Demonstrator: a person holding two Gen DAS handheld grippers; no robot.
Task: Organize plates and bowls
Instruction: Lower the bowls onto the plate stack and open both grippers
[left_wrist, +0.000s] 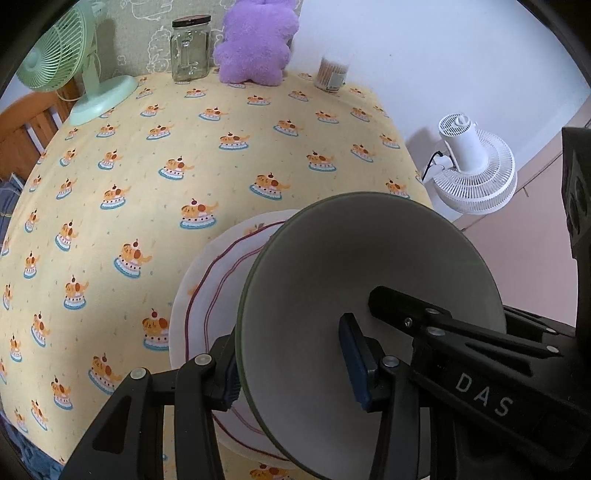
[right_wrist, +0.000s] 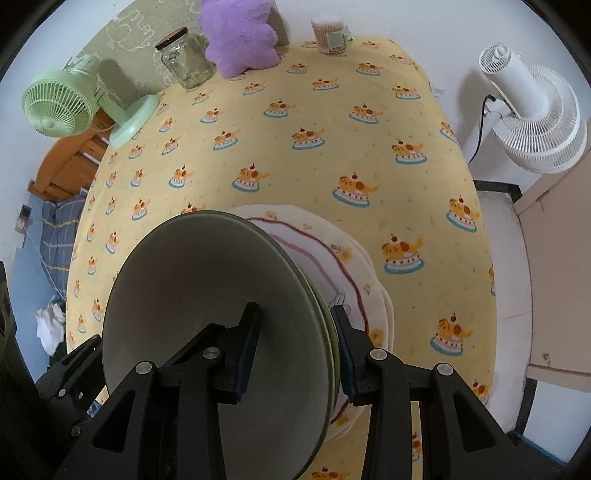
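Note:
A grey-green bowl (left_wrist: 332, 280) sits on a stack of white plates with a red wavy line (left_wrist: 210, 291) on the yellow tablecloth. My left gripper (left_wrist: 291, 373) straddles the bowl's left rim, one finger inside and one outside, the pads standing a little off the wall. My right gripper (right_wrist: 295, 350) straddles the opposite rim of the same bowl (right_wrist: 192, 280), which seems to be nested on a second green bowl (right_wrist: 334, 339); its pads lie against the rim. The plates also show in the right wrist view (right_wrist: 354, 269).
At the table's far edge stand a green desk fan (left_wrist: 74, 62), a glass jar (left_wrist: 190, 50), a purple plush toy (left_wrist: 255, 44) and a cotton-swab cup (left_wrist: 330, 72). A white floor fan (left_wrist: 472, 166) stands off the table's right side.

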